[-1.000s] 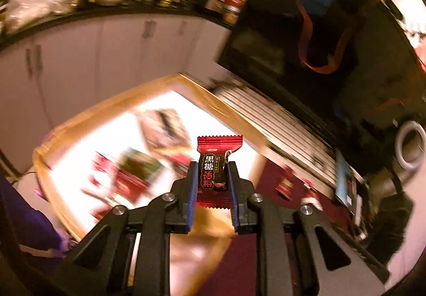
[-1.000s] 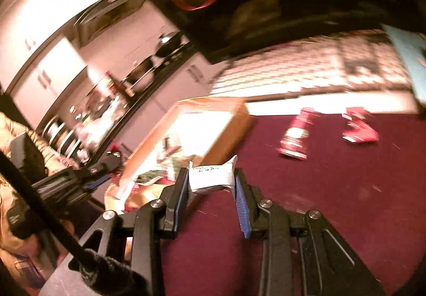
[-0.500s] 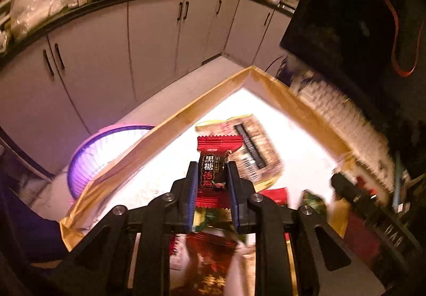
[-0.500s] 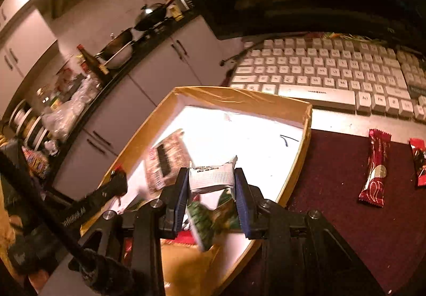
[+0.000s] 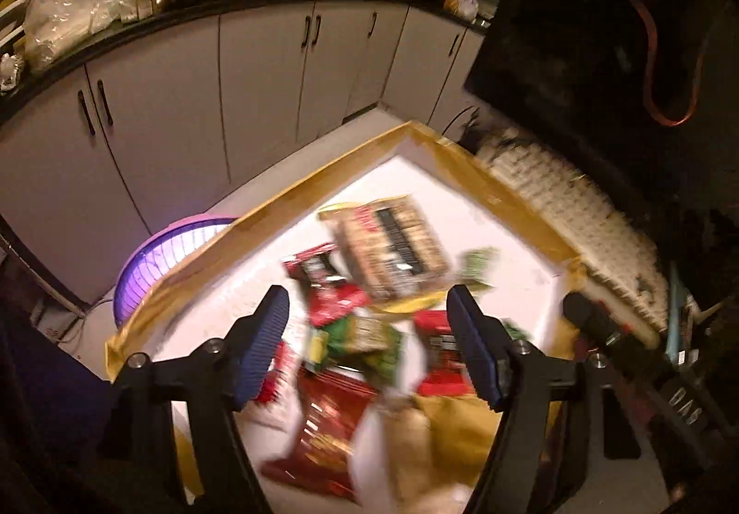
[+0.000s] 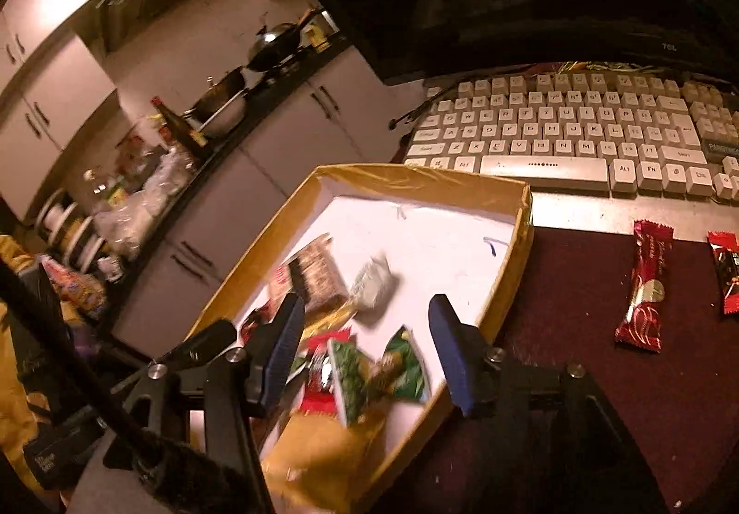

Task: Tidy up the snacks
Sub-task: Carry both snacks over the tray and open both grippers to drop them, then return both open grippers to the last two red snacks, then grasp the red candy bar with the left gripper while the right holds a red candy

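Note:
A shallow box with a yellow-brown rim [image 5: 258,232] [image 6: 415,174] and white floor holds several snack packets. My left gripper [image 5: 369,331] hovers over it, jaws opening, nothing between the pads. Below it lie a blurred red packet [image 5: 335,304], green packets [image 5: 365,341] and a large brown patterned packet [image 5: 392,241]. My right gripper [image 6: 367,343] hangs over the box's near end, jaws opening and empty. A blurred white packet [image 6: 374,285] lies loose in the box just past its fingertips, beside the brown packet [image 6: 318,271] and green packets [image 6: 397,368].
Two red snack bars [image 6: 644,287] [image 6: 727,278] lie on a maroon mat [image 6: 577,375] right of the box. A white keyboard [image 6: 554,130] and dark monitor stand behind. A purple basket [image 5: 157,255] sits on the floor by white kitchen cabinets [image 5: 161,121].
Both grippers moved on over the box and opened. The red candy has left the left jaws and the white packet has left the right jaws; both are now in the box.

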Demonstrator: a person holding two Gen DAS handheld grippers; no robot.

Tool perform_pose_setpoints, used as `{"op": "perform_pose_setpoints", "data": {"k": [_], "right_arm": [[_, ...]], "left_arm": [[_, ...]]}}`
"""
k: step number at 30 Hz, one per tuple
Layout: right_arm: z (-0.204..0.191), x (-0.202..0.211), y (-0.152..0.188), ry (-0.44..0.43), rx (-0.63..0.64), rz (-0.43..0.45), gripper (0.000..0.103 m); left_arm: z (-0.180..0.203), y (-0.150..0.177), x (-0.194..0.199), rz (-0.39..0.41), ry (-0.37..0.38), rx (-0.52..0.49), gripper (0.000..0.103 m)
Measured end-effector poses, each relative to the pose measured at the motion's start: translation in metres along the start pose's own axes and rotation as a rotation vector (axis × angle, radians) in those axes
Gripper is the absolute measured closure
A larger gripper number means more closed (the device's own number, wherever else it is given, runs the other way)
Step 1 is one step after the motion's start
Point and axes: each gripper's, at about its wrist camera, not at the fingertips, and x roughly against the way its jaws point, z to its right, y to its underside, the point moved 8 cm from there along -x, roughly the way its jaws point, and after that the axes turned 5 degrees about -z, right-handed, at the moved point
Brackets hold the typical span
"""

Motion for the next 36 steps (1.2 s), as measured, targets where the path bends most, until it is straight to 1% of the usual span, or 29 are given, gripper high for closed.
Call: {"op": "perform_pose_setpoints", "data": {"k": [1, 2, 4, 5, 6, 8, 10, 12, 14, 15, 17, 19, 21, 24, 25, 26, 27, 29, 32, 34, 35, 36], "right_arm": [[0.004, 0.01, 0.002, -0.022, -0.007, 0.001, 0.047], [0.009, 0.019, 0.003, -0.032, -0.013, 0.007, 0.047], [0.026, 0.038, 0.007, -0.037, -0.031, 0.011, 0.047], [0.037, 0.048, 0.009, -0.031, -0.035, 0.013, 0.047], [0.045, 0.055, 0.01, -0.023, -0.038, 0.019, 0.047], [0.08, 0.08, 0.012, 0.046, -0.067, 0.052, 0.047], [0.111, 0.096, 0.009, 0.11, -0.098, 0.072, 0.047], [0.139, 0.101, 0.005, 0.173, -0.16, 0.057, 0.047], [0.16, 0.1, -0.004, 0.197, -0.2, 0.039, 0.047], [0.167, 0.098, -0.006, 0.217, -0.201, 0.023, 0.047], [0.181, 0.088, -0.013, 0.305, -0.192, -0.026, 0.048], [0.188, 0.077, -0.016, 0.346, -0.194, -0.047, 0.049], [0.192, 0.065, -0.015, 0.357, -0.21, -0.078, 0.058], [0.194, 0.05, -0.012, 0.455, -0.17, -0.093, 0.062], [0.194, 0.048, -0.012, 0.485, -0.153, -0.085, 0.068], [0.194, 0.047, -0.012, 0.509, -0.142, -0.084, 0.076], [0.193, 0.047, -0.01, 0.523, -0.136, -0.08, 0.08], [0.192, 0.05, -0.005, 0.499, -0.149, -0.074, 0.08], [0.184, 0.066, 0.006, 0.443, -0.156, -0.027, 0.08], [0.177, 0.078, 0.018, 0.391, -0.154, 0.01, 0.08], [0.176, 0.08, 0.025, 0.371, -0.158, 0.009, 0.08], [0.176, 0.081, 0.033, 0.33, -0.174, 0.0, 0.08]], "left_arm": [[0.007, 0.0, 0.008, 0.018, 0.005, -0.009, 0.031], [0.017, 0.0, 0.017, 0.04, 0.015, -0.025, 0.029], [0.042, 0.004, 0.032, 0.069, 0.061, -0.053, 0.025], [0.054, 0.007, 0.036, 0.068, 0.091, -0.067, 0.025], [0.071, 0.013, 0.04, 0.058, 0.137, -0.087, 0.025], [0.104, 0.025, 0.043, 0.035, 0.207, -0.136, 0.025], [0.13, 0.036, 0.041, 0.019, 0.235, -0.198, 0.024], [0.158, 0.049, 0.034, -0.009, 0.257, -0.27, 0.024], [0.175, 0.06, 0.028, -0.029, 0.266, -0.318, 0.024], [0.179, 0.063, 0.025, -0.037, 0.268, -0.326, 0.024], [0.183, 0.066, 0.017, -0.056, 0.26, -0.328, 0.024], [0.181, 0.067, 0.013, -0.055, 0.249, -0.319, 0.024], [0.182, 0.072, 0.011, -0.062, 0.249, -0.321, 0.024], [0.178, 0.075, 0.009, -0.071, 0.246, -0.323, 0.024], [0.177, 0.075, 0.009, -0.072, 0.248, -0.321, 0.024], [0.176, 0.076, 0.009, -0.075, 0.253, -0.319, 0.024], [0.175, 0.076, 0.009, -0.075, 0.255, -0.319, 0.024], [0.174, 0.077, 0.01, -0.077, 0.251, -0.315, 0.024], [0.177, 0.077, 0.009, -0.084, 0.246, -0.321, 0.024], [0.183, 0.078, 0.009, -0.083, 0.242, -0.336, 0.024], [0.187, 0.079, 0.008, -0.085, 0.24, -0.348, 0.024], [0.192, 0.08, 0.005, -0.092, 0.233, -0.362, 0.024]]}}
